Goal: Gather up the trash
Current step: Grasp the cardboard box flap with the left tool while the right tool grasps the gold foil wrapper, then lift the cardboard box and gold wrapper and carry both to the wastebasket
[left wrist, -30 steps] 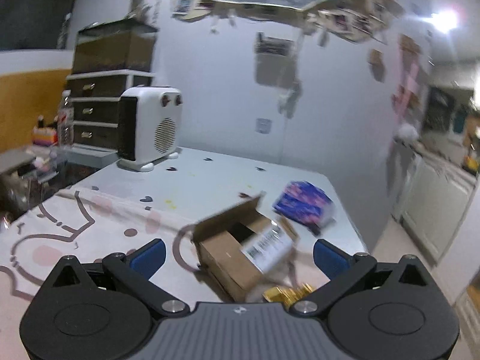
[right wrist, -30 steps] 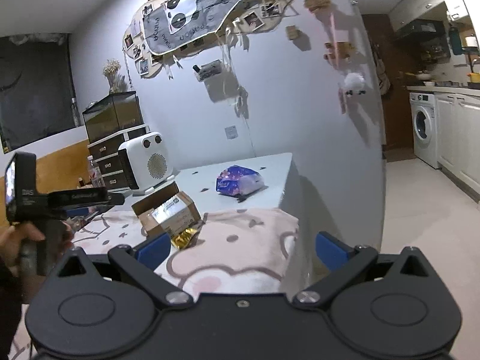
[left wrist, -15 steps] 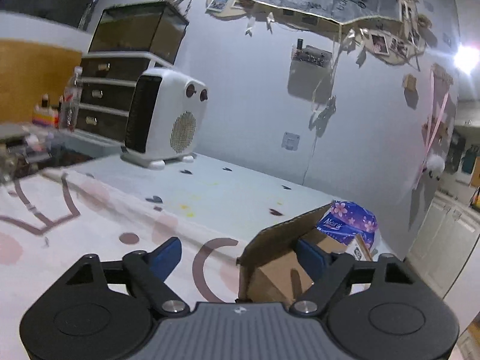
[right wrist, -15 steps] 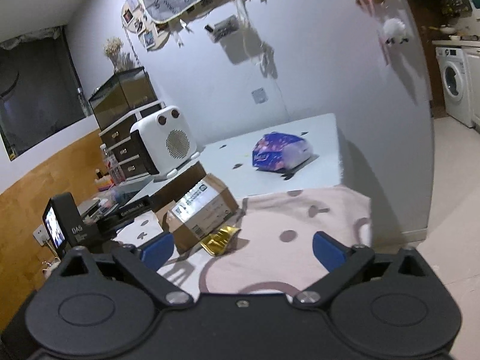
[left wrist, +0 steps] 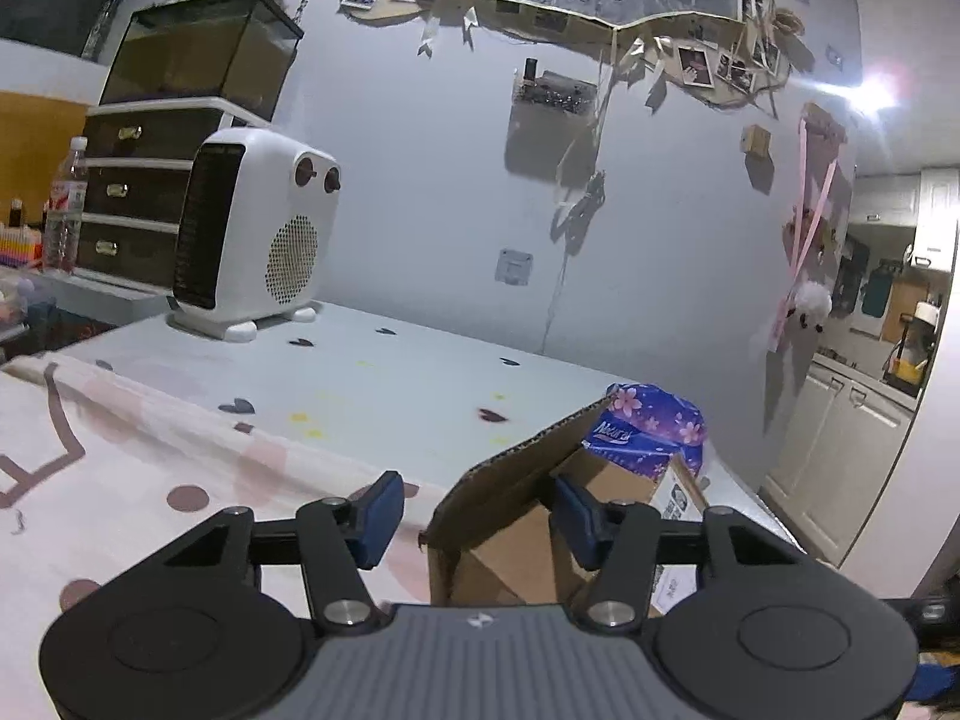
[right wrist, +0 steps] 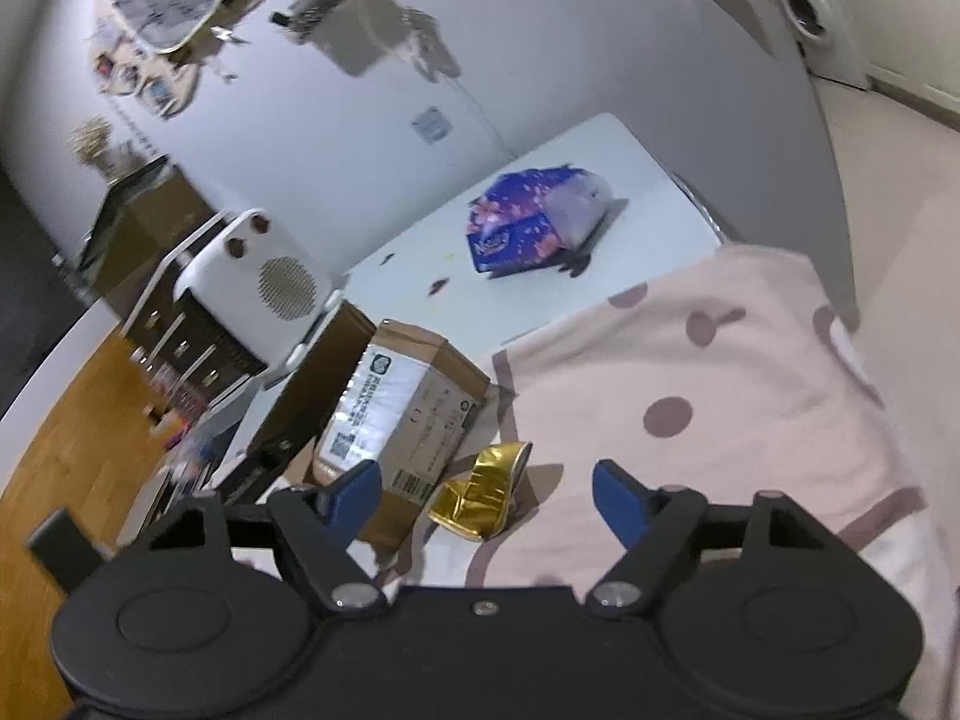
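The cardboard box (left wrist: pixel 510 534) sits on the worktop (left wrist: pixel 372 378) at the near edge of the pale bare part, where the pink spotted cloth (right wrist: pixel 690 384) begins. One flap is raised, and its inside is hidden from both views. The left gripper (left wrist: pixel 474 507) has its jaws apart around that flap: the right pad lies against or just inside the flap, the left pad is out in the air, and nothing is pinched. The right gripper (right wrist: pixel 489 489) hangs wide open over the cloth and holds nothing. Between its fingers, just beside the box's labelled side, lies a crumpled gold wrapper (right wrist: pixel 480 495) on the cloth.

Further back, near the far right corner of the worktop, sits a purple flowered tissue pack (right wrist: pixel 528 228), apart from the box. A white fan heater (left wrist: pixel 252 234) stands toward the far left edge by the wall. Beyond it are dark drawers (left wrist: pixel 132 198) with a glass tank (left wrist: pixel 198 48) on top and a plastic bottle (left wrist: pixel 63 204). Photos and a banner cover the grey wall (left wrist: pixel 420 180). A washing machine (right wrist: pixel 810 6) stands across the room.
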Demonstrator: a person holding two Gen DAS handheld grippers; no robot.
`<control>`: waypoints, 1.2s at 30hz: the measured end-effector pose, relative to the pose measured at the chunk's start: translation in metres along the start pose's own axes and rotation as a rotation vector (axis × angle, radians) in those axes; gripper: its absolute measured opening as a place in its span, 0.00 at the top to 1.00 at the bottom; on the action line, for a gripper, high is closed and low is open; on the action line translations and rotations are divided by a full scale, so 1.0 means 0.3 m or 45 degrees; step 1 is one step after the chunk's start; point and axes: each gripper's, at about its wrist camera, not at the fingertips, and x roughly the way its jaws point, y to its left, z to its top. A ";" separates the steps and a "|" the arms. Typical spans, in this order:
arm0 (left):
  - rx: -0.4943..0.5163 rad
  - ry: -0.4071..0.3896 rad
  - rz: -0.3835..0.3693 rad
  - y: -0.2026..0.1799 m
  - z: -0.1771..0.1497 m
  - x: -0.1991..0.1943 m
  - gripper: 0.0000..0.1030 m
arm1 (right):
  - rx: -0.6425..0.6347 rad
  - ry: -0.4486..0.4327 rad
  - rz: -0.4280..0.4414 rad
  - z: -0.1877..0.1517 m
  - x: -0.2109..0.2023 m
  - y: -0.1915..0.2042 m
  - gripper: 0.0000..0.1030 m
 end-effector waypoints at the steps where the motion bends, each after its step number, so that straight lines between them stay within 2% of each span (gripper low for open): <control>1: -0.009 0.006 -0.004 0.003 -0.001 0.003 0.50 | 0.018 -0.004 0.002 -0.004 0.015 0.002 0.27; 9: -0.106 0.030 -0.013 0.037 0.002 0.021 0.62 | 0.191 -0.017 -0.035 -0.056 0.136 0.011 0.43; 10: -0.107 0.032 -0.004 0.038 0.003 0.020 0.68 | 0.208 -0.029 -0.029 -0.062 0.144 0.010 0.43; 11: -0.100 0.030 0.004 0.038 0.004 0.017 0.75 | 0.210 -0.049 -0.019 -0.067 0.148 0.010 0.43; 13: -0.074 0.033 0.016 0.030 0.010 0.009 0.77 | 0.184 -0.081 -0.004 -0.075 0.156 0.011 0.44; 15: -0.058 0.040 0.013 0.021 0.015 -0.002 0.79 | 0.143 -0.112 0.000 -0.086 0.163 0.009 0.49; 19: -0.065 0.091 0.012 0.017 0.020 -0.036 0.85 | 0.181 -0.111 0.014 -0.072 0.168 -0.018 0.62; 21: -0.057 0.135 0.034 0.014 0.022 -0.055 0.88 | 0.193 -0.106 0.020 -0.071 0.176 -0.033 0.74; 26: 0.006 0.238 0.092 0.001 0.023 -0.103 0.94 | 0.212 -0.090 0.058 -0.071 0.166 -0.061 0.76; 33: 0.053 0.211 0.152 -0.025 0.016 -0.112 0.89 | 0.174 -0.065 0.085 -0.080 0.114 -0.063 0.76; 36: 0.036 0.196 0.153 -0.023 0.010 -0.090 0.79 | 0.144 -0.084 0.110 -0.080 0.087 -0.056 0.76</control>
